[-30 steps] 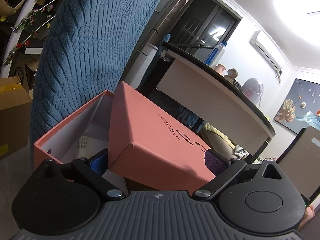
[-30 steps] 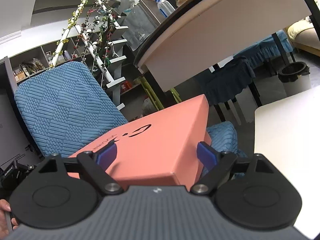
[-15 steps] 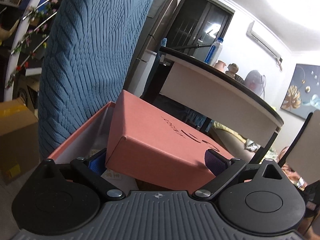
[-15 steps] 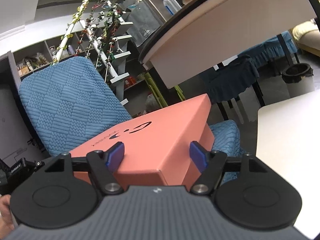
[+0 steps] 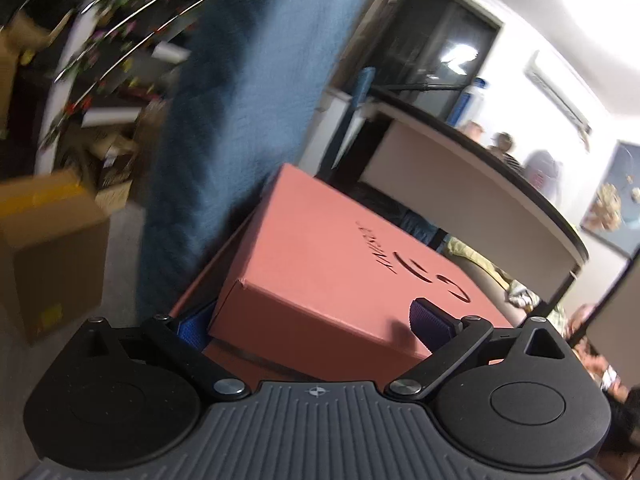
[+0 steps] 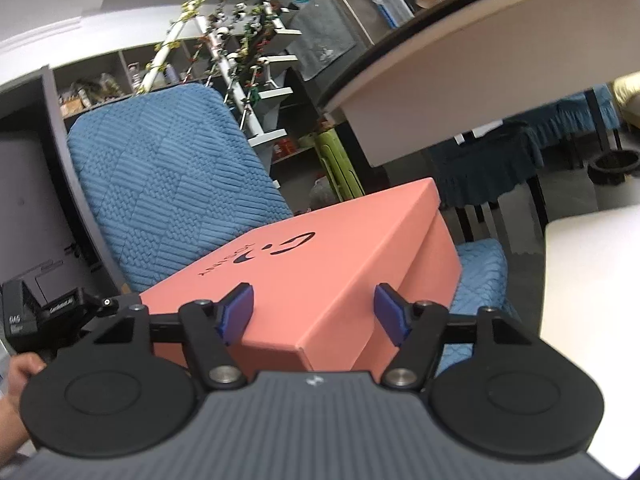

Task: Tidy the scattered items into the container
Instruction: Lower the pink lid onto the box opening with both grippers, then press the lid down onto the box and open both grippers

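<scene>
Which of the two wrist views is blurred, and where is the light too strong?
Left wrist view: motion blur smears the blue chair back and the shelves, the ceiling at upper right is blown out white, while the pink box lid and left gripper stay fairly sharp. Right wrist view: mostly sharp, with fisheye bending of the table edge.

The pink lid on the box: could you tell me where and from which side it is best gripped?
Grip the pink lid across its short rim wall, coming in level from the chair's open front. The flat top offers no hold, and the blue chair back blocks the far side.
</scene>
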Available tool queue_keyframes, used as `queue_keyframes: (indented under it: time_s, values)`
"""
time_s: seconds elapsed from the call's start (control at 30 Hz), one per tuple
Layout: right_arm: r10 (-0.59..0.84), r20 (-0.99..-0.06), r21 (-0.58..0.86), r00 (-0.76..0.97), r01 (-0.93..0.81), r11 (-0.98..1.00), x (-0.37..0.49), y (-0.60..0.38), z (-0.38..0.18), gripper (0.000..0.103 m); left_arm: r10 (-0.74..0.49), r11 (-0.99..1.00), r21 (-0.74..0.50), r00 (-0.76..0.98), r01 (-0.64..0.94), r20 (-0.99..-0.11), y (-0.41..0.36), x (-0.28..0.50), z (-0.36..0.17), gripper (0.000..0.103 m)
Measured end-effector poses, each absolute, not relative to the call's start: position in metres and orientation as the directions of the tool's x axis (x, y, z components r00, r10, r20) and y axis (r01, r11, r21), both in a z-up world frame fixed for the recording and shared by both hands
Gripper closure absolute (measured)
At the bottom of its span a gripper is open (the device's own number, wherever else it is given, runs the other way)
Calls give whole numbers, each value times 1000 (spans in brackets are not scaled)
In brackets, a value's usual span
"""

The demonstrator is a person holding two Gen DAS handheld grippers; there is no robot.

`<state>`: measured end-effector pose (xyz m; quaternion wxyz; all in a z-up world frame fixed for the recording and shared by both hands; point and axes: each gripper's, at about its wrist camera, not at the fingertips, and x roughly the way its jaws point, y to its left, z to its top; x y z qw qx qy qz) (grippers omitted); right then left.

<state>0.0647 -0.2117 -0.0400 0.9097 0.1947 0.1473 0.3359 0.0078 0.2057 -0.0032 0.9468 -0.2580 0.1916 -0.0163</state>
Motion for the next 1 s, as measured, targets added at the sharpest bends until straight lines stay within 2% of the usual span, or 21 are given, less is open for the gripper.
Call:
queue_keyframes:
  time_s: [0.1,0.47,0.63,1.0]
  values:
    - [676,-137,443,724,-566,696,63,-207,-40,37,-116,860,-503,930,-82,-348,213,6,-4,3]
    - [671,-132,407,730,-577,708,56,-200,-39,37,-10,946,-310,945,-96,-326,199,0,0,3]
    - [664,-131,425,737,-563,709,56,-202,-39,37,-3,955,-284,955,-86,-297,193,-2,1,3]
    - [669,-126,430,733,-567,703,63,-194,-39,36,4,957,-275,951,-93,-308,198,22,-6,2]
